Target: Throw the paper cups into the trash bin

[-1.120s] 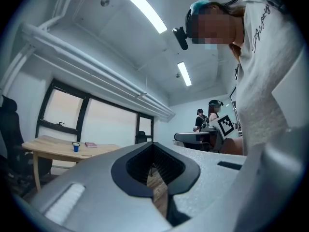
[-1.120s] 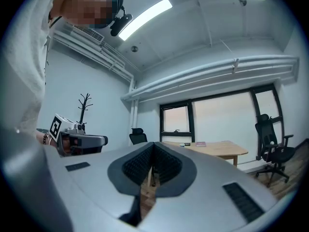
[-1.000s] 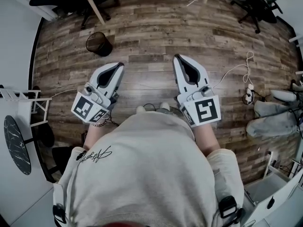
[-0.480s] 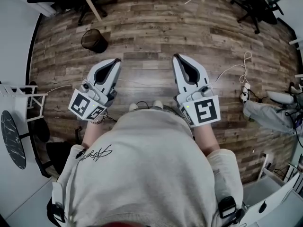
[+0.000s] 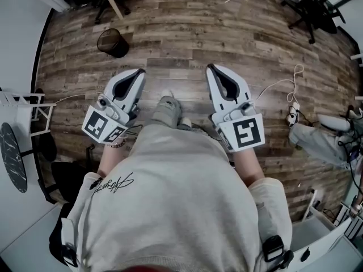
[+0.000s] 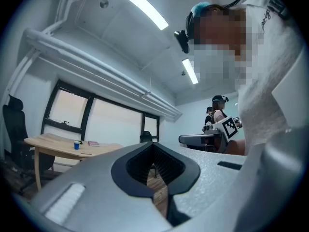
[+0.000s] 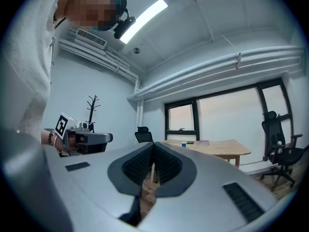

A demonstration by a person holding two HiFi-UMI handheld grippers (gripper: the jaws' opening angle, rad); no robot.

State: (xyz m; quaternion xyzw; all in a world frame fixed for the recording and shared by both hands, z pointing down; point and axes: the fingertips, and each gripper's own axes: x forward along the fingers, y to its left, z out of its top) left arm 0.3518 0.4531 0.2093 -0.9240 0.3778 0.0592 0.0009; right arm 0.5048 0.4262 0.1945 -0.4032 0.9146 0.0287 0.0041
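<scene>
Bright ceiling strip lights (image 6: 142, 6); heavy fisheye distortion.

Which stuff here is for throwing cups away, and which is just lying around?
For the job: trash bin; left tool; right tool; blue cup, maybe.
Just lying about: office chair; coat stand; wooden table.

Pose: left claw (image 5: 138, 72) and right claw (image 5: 211, 68) side by side, pointing forward, near level. Jaws of both pressed together, empty.

Wood-plank floor (image 5: 187, 33) — 1 black office chair (image 5: 309, 4) (top right), wooden table (image 7: 217, 147).
</scene>
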